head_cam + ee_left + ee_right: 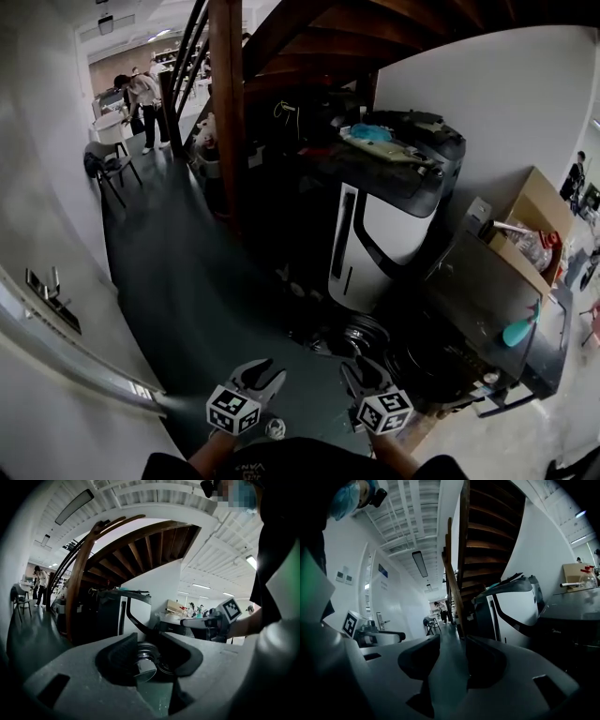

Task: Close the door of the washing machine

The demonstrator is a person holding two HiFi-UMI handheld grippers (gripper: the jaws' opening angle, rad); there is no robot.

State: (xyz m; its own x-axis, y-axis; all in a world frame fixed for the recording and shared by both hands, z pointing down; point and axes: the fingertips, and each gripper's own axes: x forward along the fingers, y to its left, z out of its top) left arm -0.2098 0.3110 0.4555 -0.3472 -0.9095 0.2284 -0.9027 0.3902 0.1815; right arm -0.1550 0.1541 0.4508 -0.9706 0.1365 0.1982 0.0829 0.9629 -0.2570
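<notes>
Both grippers spread and empty near the open washing machine door
The left gripper (pixel 262 374) and right gripper (pixel 363 367) sit low and near, jaws apart, pinching nothing. The round chrome-rimmed door (pixel 361 335) stands swung out just beyond them, left of the dark washing machine (pixel 487 298); a white cabinet (pixel 394 230) stands farther off

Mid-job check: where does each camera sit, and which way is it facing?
Head view: on the person's head, facing steeply down at the floor and washing machine; both forearms, left gripper and right gripper show at bottom.
Left gripper view: on the left gripper, facing along its parted jaws at the round door; the right gripper shows at right.
Right gripper view: on the right gripper, facing along its parted jaws down the corridor; the left gripper shows at left.
Shared: all see the wooden staircase.
</notes>
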